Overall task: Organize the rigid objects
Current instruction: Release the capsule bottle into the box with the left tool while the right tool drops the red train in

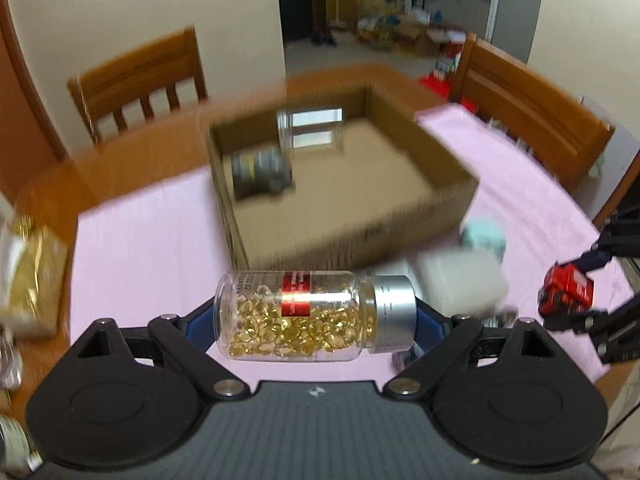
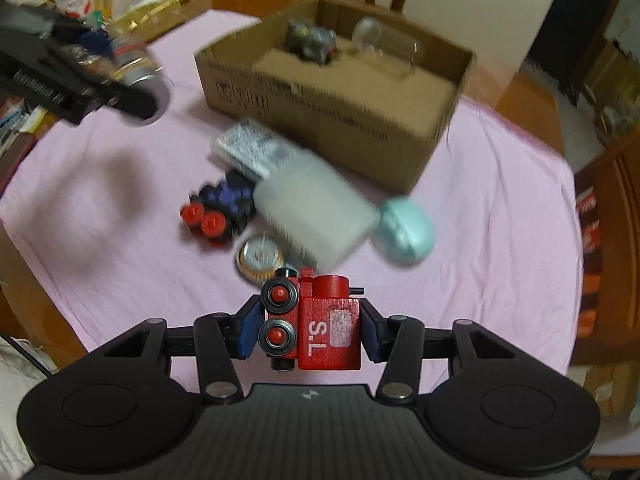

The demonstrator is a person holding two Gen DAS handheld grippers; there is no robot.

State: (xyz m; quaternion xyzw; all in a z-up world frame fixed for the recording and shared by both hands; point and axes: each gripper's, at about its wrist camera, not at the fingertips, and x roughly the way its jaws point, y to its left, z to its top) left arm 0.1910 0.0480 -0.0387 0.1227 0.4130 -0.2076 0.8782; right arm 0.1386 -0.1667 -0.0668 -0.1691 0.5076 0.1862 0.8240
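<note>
Now the left tongs [image 1: 316,316] pinch a capsule bottle [image 1: 304,314] lengthwise above the worktop's [image 1: 152,240] near edge. Right tongs [image 2: 310,330] pinch a red toy train [image 2: 316,328]; the box [image 2: 320,100] sits beyond.

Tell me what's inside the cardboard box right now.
The cardboard box holds a grey toy and a clear empty jar lying down. Its near wall hides the front floor strip.

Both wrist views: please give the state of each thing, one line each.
Left gripper: shut on capsule bottle, held sideways.
Right gripper: shut on red toy train.
Box: open, holds grey toy and clear jar.
White box: lying on pink cloth.
</note>
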